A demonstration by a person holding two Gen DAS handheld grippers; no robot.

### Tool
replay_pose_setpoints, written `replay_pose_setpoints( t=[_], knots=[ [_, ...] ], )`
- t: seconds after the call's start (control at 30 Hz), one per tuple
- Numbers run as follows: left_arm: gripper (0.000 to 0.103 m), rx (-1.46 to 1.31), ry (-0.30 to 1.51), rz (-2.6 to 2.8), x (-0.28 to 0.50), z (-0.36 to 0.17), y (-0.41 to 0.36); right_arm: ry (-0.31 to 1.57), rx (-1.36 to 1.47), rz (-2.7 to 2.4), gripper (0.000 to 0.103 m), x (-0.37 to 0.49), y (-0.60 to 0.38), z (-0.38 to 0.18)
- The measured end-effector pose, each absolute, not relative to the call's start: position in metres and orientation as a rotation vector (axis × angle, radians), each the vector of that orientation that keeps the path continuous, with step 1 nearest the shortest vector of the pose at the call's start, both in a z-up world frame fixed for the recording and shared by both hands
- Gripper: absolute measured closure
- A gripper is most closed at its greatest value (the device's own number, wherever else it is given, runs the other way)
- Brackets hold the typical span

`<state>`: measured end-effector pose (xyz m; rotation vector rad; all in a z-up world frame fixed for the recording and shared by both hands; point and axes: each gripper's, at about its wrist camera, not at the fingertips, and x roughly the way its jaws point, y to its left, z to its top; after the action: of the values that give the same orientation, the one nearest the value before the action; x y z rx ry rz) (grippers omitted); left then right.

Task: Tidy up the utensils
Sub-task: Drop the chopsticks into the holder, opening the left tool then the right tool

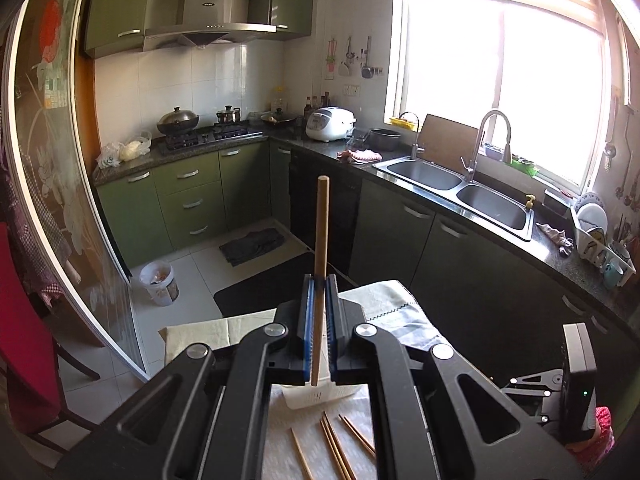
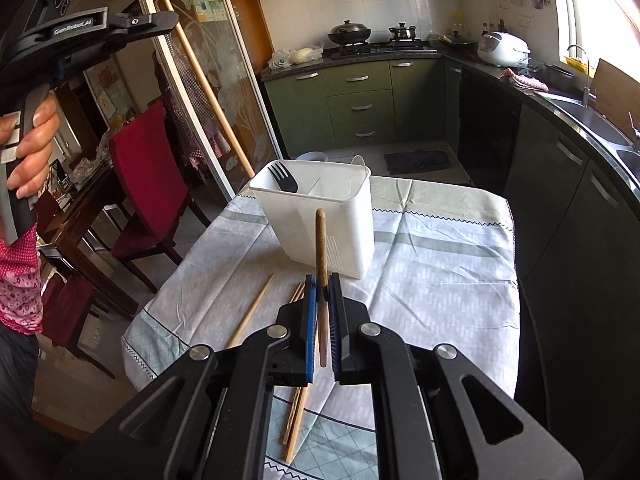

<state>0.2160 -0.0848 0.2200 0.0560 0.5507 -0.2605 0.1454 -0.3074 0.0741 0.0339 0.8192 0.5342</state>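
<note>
Left wrist view: left tongs [image 1: 319,280] clamped on a pale wooden chopstick [image 1: 321,236], held upright, high above the desk [image 1: 280,432].
Right wrist view: right tongs [image 2: 322,280] clamped on a darker wooden chopstick [image 2: 321,248], its tip pointing up.
Holder: white utensil caddy [image 2: 320,220] stands on the patterned tablecloth [image 2: 440,280], a black fork [image 2: 283,178] in its left compartment.
Loose chopsticks: several [image 2: 252,312] lie on the cloth in front of the caddy.
</note>
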Motion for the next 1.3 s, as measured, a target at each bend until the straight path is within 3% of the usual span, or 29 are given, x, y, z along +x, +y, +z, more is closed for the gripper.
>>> replay_pose_setpoints(
  t=[0.4, 0.47, 0.73, 1.0, 1.3],
  knots=[
    [0.097, 0.087, 0.731, -0.2, 0.285, 0.138, -0.095, 0.809, 0.067, 0.533, 0.096, 0.143, -0.32, 0.082],
    [0.088, 0.079, 0.77, -0.195, 0.292, 0.124, -0.09, 0.801, 0.078, 0.538, 0.096, 0.147, -0.319, 0.087],
    [0.073, 0.042, 0.791, -0.202, 0.28, 0.115, -0.07, 0.651, 0.134, 0.529, 0.096, 0.173, -0.311, 0.145],
    [0.07, 0.062, 0.781, -0.203, 0.232, 0.117, -0.048, 0.47, 0.171, 0.436, 0.096, 0.216, -0.293, 0.191],
    [0.069, 0.073, 0.959, -0.227, 0.207, 0.066, -0.035, 0.673, 0.104, 0.402, 0.096, 0.266, -0.262, 0.117]
  ],
)
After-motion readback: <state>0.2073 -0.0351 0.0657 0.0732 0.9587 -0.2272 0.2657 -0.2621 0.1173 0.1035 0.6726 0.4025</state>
